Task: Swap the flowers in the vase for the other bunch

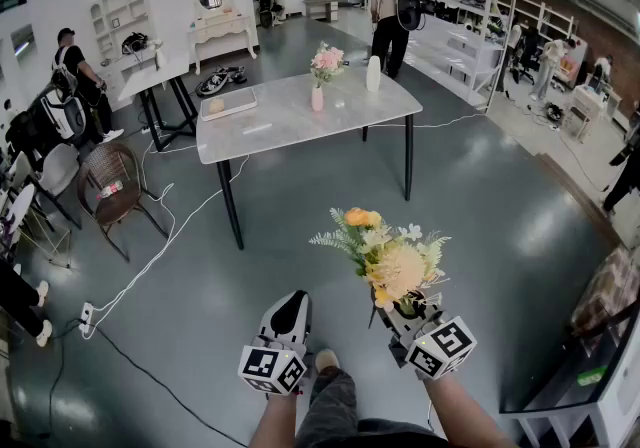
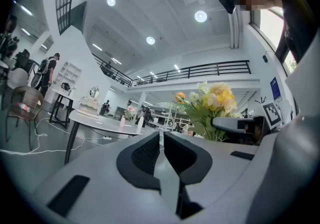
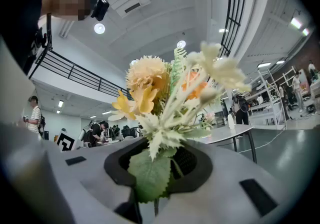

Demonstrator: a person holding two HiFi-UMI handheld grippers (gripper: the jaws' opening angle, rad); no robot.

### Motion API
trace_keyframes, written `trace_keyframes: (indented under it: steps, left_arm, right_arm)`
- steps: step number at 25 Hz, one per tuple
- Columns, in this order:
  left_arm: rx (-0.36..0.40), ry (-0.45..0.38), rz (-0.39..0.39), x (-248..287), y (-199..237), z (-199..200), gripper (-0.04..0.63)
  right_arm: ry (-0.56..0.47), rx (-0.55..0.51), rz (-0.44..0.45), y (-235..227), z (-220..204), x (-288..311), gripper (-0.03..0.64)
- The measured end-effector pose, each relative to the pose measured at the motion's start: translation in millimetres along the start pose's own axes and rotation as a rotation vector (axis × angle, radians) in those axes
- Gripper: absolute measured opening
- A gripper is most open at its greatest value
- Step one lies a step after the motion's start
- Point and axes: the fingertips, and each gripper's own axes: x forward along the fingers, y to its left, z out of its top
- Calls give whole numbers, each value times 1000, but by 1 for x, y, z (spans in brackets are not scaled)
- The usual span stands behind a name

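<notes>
My left tool (image 2: 161,140) is closed, its jaws pressed together with nothing between them, and I carry it level beside the right one. My right tool (image 3: 157,165) grips the yellow bunch (image 3: 160,93) by its stems. A green leaf droops over the jaw pads, and the yellow and orange blooms with pale sprigs stand up out of the jaws. I hold both tools over the grey floor (image 1: 480,186), well apart from the counter (image 1: 270,126) and on its near side. On the counter, the small pink vase (image 1: 317,98) stands about midway along, nearer the far edge, with the pink flowers (image 1: 327,61) in it. A white bottle (image 1: 373,73) stands by the far right corner. A flat pale board (image 1: 228,102) lies close to the left edge.
</notes>
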Motion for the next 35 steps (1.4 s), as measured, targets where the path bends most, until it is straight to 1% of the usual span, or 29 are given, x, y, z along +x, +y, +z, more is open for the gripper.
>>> trace_keyframes:
  steps: [3, 5, 13, 17, 22, 25, 30, 35]
  left_arm:
    - [14, 9, -14, 31, 16, 3, 37]
    - [10, 13, -19, 50, 28, 6, 37]
    - [-40, 60, -56, 116, 75, 11, 37]
    - [-67, 81, -62, 145, 96, 9, 37]
    - [-78, 89, -66, 179, 137, 8, 37]
    - [-84, 93, -69, 198, 158, 8, 37]
    - [-70, 97, -101, 228, 172, 13, 37]
    - [-76, 96, -117, 257, 176, 9, 37]
  right_arm:
    - [18, -5, -4, -23, -3, 27, 117]
    - [31, -6, -9, -35, -4, 46, 117]
    - [69, 8, -37, -78, -7, 114, 117]
    - [99, 37, -53, -100, -15, 141, 117]
    - [82, 95, -75, -126, -24, 185, 117]
    - [75, 103, -82, -137, -27, 206, 117]
    - [61, 121, -100, -157, -30, 229, 117]
    - [54, 107, -84, -177, -30, 247, 117]
